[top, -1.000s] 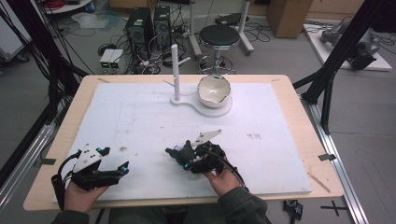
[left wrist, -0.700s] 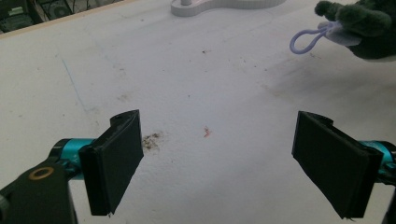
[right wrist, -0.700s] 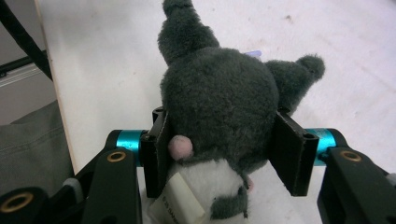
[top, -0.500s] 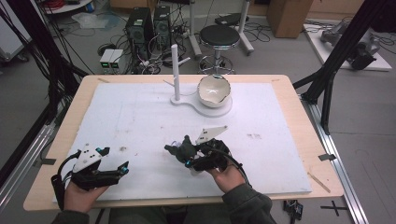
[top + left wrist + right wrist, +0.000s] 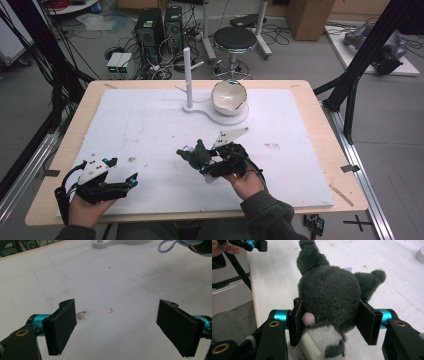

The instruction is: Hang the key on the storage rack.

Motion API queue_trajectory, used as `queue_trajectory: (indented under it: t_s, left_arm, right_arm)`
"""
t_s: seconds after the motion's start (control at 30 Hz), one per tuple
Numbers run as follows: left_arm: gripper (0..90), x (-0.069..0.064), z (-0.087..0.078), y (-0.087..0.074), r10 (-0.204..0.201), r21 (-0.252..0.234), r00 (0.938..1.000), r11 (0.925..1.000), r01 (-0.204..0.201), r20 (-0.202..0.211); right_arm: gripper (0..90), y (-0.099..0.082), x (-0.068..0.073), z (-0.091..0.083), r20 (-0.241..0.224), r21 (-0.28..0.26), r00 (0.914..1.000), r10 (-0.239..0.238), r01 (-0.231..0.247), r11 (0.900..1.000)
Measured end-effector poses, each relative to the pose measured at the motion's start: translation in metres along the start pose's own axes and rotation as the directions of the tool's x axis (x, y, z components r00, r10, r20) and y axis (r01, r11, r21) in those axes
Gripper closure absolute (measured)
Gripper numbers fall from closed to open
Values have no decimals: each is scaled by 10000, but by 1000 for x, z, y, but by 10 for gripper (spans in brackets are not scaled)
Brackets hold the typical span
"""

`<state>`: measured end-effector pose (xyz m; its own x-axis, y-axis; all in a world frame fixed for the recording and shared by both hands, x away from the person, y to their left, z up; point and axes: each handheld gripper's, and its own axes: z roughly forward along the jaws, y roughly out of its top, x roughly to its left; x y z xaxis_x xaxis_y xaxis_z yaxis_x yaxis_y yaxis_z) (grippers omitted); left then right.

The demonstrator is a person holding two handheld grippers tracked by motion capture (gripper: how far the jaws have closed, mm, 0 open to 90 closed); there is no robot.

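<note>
A grey plush toy [image 5: 329,287] with a white belly, a pink spot and a paper tag sits between the jaws of my right gripper [image 5: 329,302], which is shut on its body. In the high view that gripper [image 5: 197,159] holds the plush toy [image 5: 194,152] just above the white mat, near the middle front. A lavender loop [image 5: 167,245] hangs from the toy. My left gripper [image 5: 124,170] rests at the front left, and its jaws [image 5: 117,307] stand wide open over bare mat with nothing between them.
A white mat [image 5: 150,125] covers the wooden table [image 5: 320,110]. At the back centre a white base carries an upright post [image 5: 187,75] and a white bowl [image 5: 229,96]. A stool and computer cases stand on the floor beyond.
My right gripper has lifted slightly and drifted a little away from the front edge with the plush toy in it. The left gripper has stayed put.
</note>
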<state>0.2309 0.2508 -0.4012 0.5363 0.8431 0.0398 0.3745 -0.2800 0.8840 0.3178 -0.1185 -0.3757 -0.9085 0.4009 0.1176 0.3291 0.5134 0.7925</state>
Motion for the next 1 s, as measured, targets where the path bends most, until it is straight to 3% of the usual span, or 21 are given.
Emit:
queue_trajectory:
  t_s: [0.4,0.67,1.0]
  left_arm:
    - [166,0,0,0,20,17,10000,10000,-20,-7]
    - [166,0,0,0,64,13,10000,10000,-64,11]
    - [166,0,0,0,-3,-5,10000,10000,3,-3]
  right_arm:
    - [459,6,-4,-11,4,54,10000,-19,19,10000]
    - [458,27,-4,-27,123,103,9990,-433,432,9990]
    - [458,52,-10,-45,154,-12,9979,-622,622,9981]
